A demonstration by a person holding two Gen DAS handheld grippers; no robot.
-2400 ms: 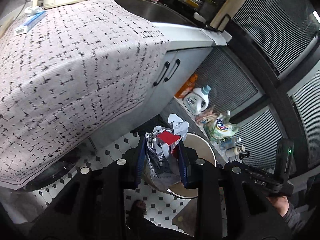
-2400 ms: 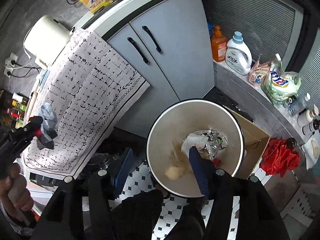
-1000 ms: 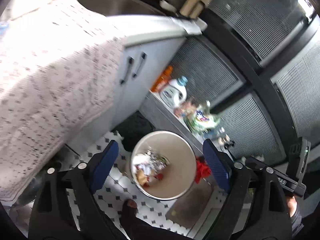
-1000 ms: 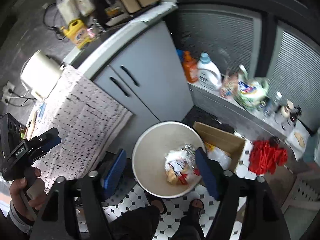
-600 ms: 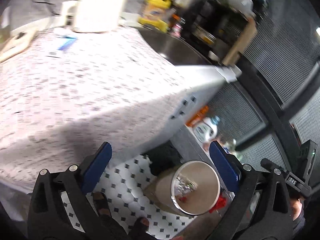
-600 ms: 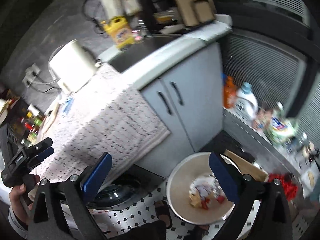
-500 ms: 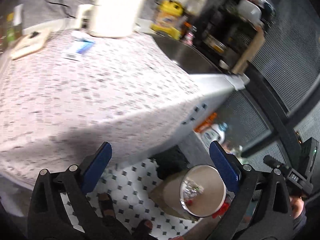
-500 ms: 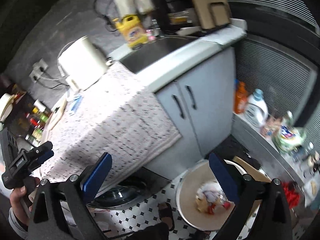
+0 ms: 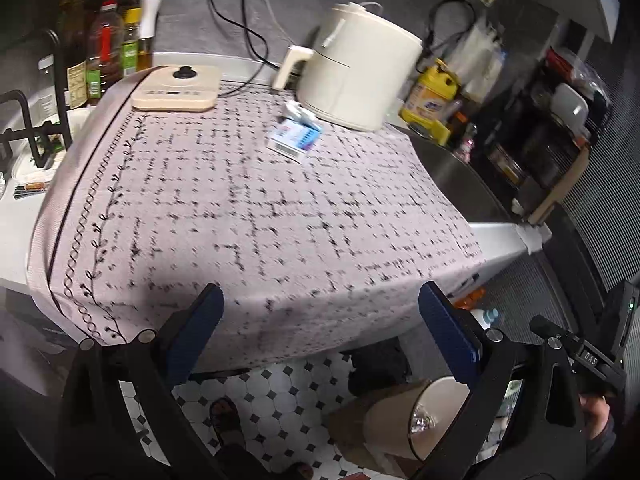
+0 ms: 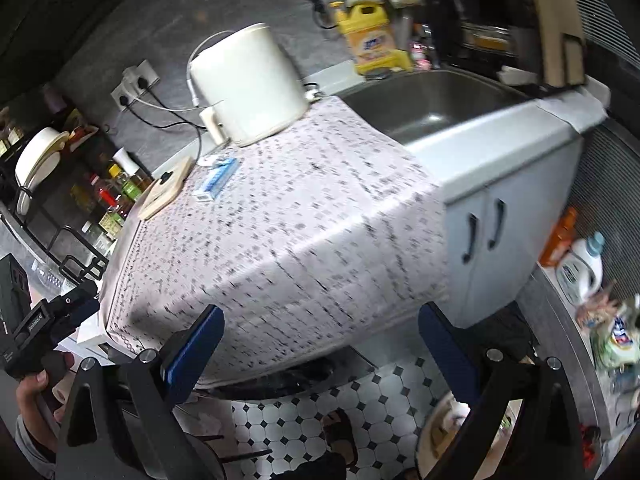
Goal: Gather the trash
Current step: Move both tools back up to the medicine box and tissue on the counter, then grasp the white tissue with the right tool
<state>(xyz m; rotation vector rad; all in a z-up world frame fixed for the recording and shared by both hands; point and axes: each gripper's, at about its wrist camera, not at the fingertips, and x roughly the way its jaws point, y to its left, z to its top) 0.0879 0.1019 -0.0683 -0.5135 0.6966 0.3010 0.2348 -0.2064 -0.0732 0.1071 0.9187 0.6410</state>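
My left gripper (image 9: pixel 324 322) is open and empty, its blue pads (image 9: pixel 198 322) wide apart over the near edge of the cloth-covered table (image 9: pixel 240 208). A blue-and-white packet (image 9: pixel 295 139) lies on the cloth by the white air fryer (image 9: pixel 358 80), with a crumpled wrapper (image 9: pixel 298 111) just behind it. The beige trash bin (image 9: pixel 380 420) stands on the floor at lower right, with foil trash inside. My right gripper (image 10: pixel 320 340) is open and empty too, over the table's corner. The packet (image 10: pixel 216 181) shows far left in the right wrist view, the bin (image 10: pixel 425 434) low at right.
A beige flat appliance (image 9: pixel 176 89) and bottles (image 9: pixel 106 46) sit at the table's far left. A sink (image 10: pixel 432 100), yellow detergent jug (image 10: pixel 372 44) and grey cabinet doors (image 10: pixel 484 232) lie to the right. Sandalled feet (image 9: pixel 225 416) stand on the tiled floor.
The crumpled trash the left gripper held over the bin now lies inside it. Both grippers have opened wide. Both views have swung up from the bin to the tabletop.
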